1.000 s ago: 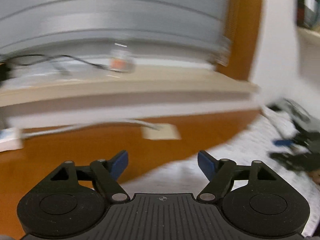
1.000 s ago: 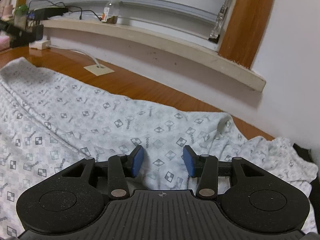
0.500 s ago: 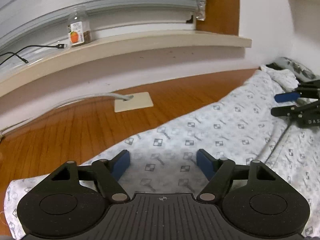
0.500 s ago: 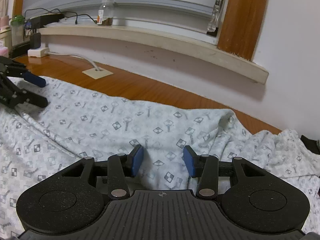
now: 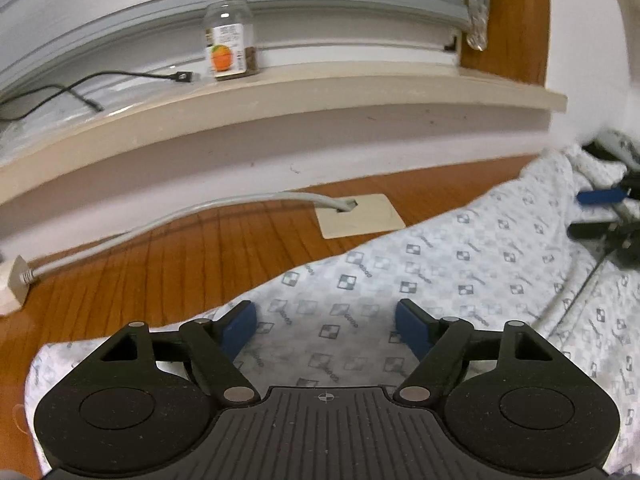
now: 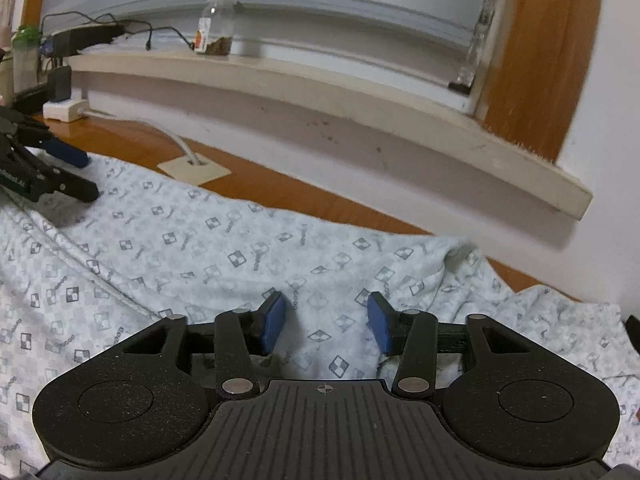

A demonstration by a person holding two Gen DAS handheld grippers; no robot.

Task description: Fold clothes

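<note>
Item: patterned garment [image 5: 460, 264] on table [image 5: 160, 264], long axis running between your left claw [image 5: 326, 326], wide and empty, and right claw [image 6: 322, 320], opening, unclamped.

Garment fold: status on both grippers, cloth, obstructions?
Left gripper open above the patterned garment, nothing pinched. Right gripper opening, cloth below, not clamped. Cable plate beyond the hem, not in the way.
</note>
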